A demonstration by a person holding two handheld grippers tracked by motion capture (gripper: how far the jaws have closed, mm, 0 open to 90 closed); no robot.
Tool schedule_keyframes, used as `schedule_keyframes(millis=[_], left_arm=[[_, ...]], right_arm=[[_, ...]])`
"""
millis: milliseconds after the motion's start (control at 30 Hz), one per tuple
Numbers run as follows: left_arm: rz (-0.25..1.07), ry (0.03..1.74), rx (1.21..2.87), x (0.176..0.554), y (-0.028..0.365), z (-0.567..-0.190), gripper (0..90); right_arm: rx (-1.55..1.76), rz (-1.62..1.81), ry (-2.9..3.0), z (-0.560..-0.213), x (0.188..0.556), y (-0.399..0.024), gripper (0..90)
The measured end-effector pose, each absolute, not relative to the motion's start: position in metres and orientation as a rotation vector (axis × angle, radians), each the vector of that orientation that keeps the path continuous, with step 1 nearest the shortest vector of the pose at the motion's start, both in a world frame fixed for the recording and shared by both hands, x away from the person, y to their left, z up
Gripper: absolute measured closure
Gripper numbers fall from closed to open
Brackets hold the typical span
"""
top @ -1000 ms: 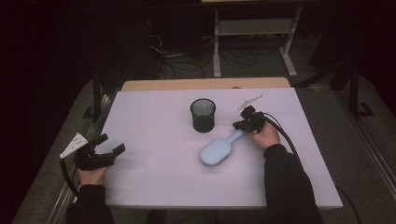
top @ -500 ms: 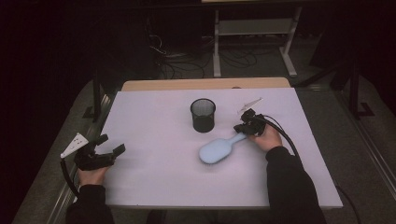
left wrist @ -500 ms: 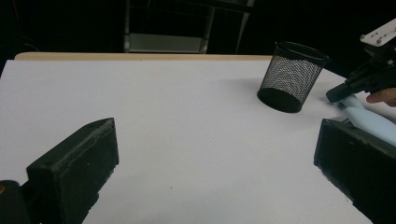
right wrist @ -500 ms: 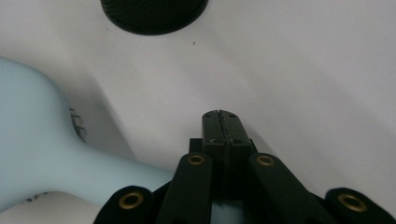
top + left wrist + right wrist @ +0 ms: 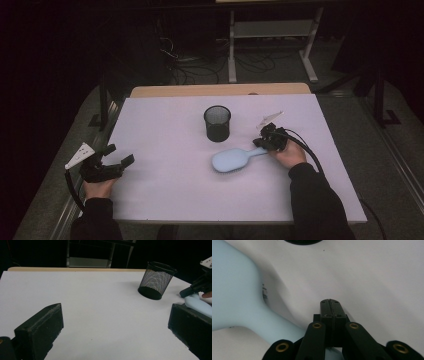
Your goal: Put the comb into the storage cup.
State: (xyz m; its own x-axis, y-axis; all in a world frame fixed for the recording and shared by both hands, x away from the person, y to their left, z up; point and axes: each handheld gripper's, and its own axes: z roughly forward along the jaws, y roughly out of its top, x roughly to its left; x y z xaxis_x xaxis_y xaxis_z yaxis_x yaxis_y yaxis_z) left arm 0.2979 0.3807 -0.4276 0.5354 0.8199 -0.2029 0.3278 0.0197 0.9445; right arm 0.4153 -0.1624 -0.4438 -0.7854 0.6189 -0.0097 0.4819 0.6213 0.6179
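Note:
A light blue paddle brush [image 5: 230,160] lies flat on the white table [image 5: 165,125], its handle pointing right toward my right gripper [image 5: 264,141]. In the right gripper view that gripper [image 5: 329,301] is shut, jaws pressed together over bare table, while the brush [image 5: 234,290] spreads to the left and its handle runs under the gripper's body. My left gripper [image 5: 121,154] rests at the table's left edge, open and holding nothing. A black mesh cup [image 5: 217,122] stands upright mid-table, just behind the brush. The left gripper view [image 5: 116,312] shows the cup [image 5: 156,280] and the brush [image 5: 197,303] at the far right.
A wooden strip [image 5: 220,90] runs along the table's far edge. Beyond it the dark floor holds cables [image 5: 185,65] and a metal stand [image 5: 270,35]. A black cable [image 5: 312,155] trails from the right gripper past the person's sleeve.
The right hand and its gripper have shifted slightly toward the near side at the brush handle. The left gripper has stayed where it was.

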Motion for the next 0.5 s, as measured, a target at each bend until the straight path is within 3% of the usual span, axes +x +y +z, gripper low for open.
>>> schedule_keyframes(millis=[500], left_arm=[[0.508,1.010,1.569,0.298,0.380,-0.428,0.0]], right_arm=[[0.901,0.890,2.636,-0.443,0.400,-0.166,89.2]])
